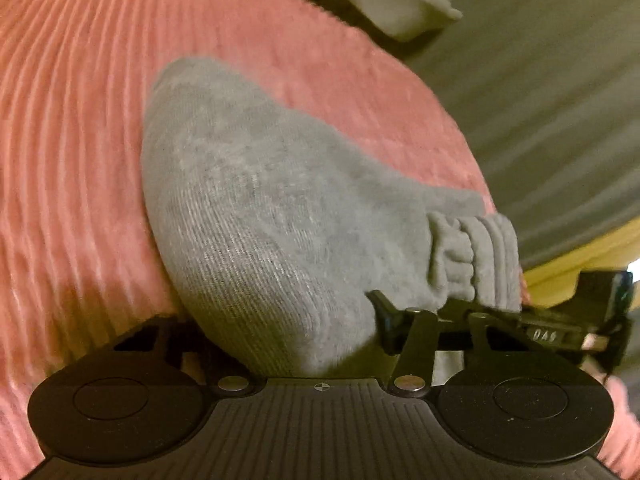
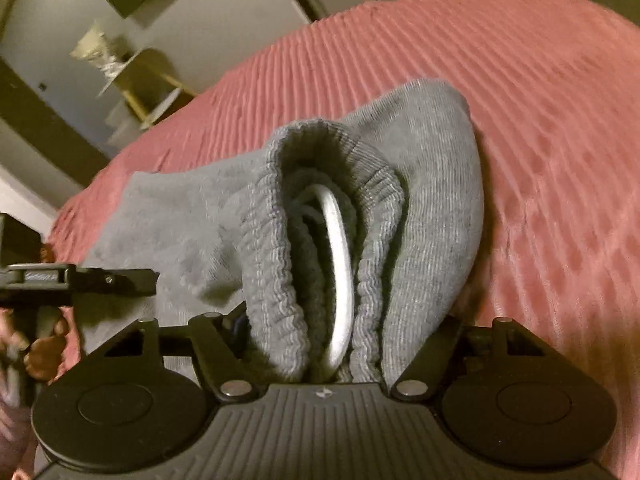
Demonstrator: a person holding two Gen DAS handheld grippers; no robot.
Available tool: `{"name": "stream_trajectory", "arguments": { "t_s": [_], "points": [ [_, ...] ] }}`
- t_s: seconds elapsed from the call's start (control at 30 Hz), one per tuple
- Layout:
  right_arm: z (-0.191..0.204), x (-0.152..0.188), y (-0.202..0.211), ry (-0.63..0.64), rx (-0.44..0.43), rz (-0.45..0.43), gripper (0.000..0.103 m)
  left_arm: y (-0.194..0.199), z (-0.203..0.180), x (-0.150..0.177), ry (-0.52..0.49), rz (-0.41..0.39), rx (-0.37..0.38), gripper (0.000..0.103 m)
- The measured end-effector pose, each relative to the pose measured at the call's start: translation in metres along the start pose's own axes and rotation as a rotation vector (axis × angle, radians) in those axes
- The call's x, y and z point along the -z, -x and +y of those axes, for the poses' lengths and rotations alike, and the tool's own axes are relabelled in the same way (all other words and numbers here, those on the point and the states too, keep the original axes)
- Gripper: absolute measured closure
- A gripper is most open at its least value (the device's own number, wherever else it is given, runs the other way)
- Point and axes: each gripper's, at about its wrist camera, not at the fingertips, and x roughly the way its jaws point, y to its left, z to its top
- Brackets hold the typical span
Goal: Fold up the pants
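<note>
Grey pants (image 2: 248, 216) (waistband bunched) clamped in both grippers' fingers (image 2: 208, 336).

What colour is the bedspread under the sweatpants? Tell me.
Pink, with ribbed stripes; the bedspread shows best in the right wrist view.

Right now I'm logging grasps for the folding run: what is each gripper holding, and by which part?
Both hold the grey pants. The right gripper clamps the bunched ribbed waistband; the left gripper grips plain fabric beside it.
</note>
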Motion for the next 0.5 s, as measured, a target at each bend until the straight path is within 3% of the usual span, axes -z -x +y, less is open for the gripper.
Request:
{"name": "stream_trajectory", "arguments": {
  "t_s": [0.13, 0.3, 0.5],
  "points": [
    [0.008, -0.012, 0.029, -0.028, -0.068, -0.126, 0.042, 0.015, -0.007, -0.012, -0.015, -0.033, 0.034, 0.065],
    [0.036, -0.040, 0.039, 0.018, -0.052, -0.219, 0.044, 0.031, -0.035, -0.042, -0.079, -0.124, 0.033, 0.067],
    [0.046, -0.081, 0.030, 0.057, 0.016, -0.288, 0.044, 0.023, -0.049, -0.083, -0.143, -0.209, -0.036, 0.067]
  ]
}}
